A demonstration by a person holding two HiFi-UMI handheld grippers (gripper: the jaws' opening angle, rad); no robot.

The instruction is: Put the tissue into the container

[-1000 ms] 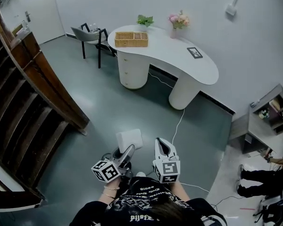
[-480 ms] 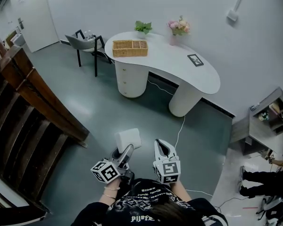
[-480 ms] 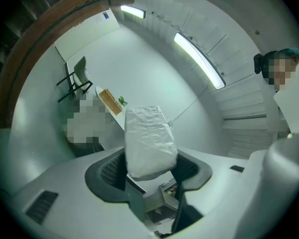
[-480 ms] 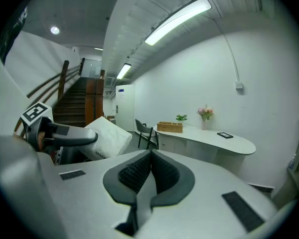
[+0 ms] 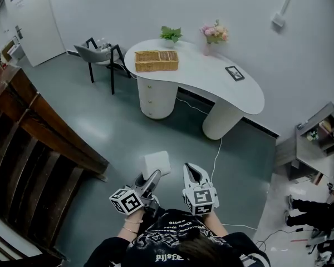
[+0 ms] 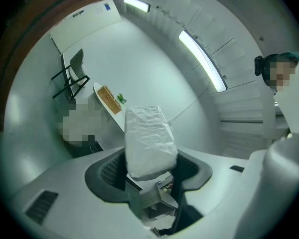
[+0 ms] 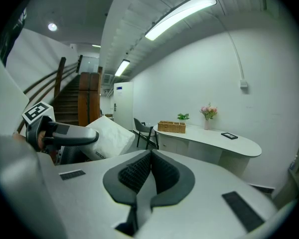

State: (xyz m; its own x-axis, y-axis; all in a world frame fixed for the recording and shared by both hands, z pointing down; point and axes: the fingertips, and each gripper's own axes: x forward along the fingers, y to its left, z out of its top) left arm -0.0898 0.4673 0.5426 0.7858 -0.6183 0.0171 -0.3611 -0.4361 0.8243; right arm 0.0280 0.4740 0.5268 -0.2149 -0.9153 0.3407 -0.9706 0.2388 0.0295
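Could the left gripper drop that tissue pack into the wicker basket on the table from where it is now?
Probably not from here: the left gripper, shut on the tissue pack, is a stretch of floor away from the wicker basket. Nothing seems to block the path.

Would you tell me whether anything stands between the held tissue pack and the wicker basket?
Nothing visible: open floor lies between the tissue pack and the table bearing the basket; the chair stands aside.

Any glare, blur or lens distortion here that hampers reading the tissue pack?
Head view: sharp, evenly lit, edges slightly bent. Left gripper view: strong fisheye, ceiling light blown out, tissue pack crisp. Right gripper view: fisheye, dark corners, table sharp.
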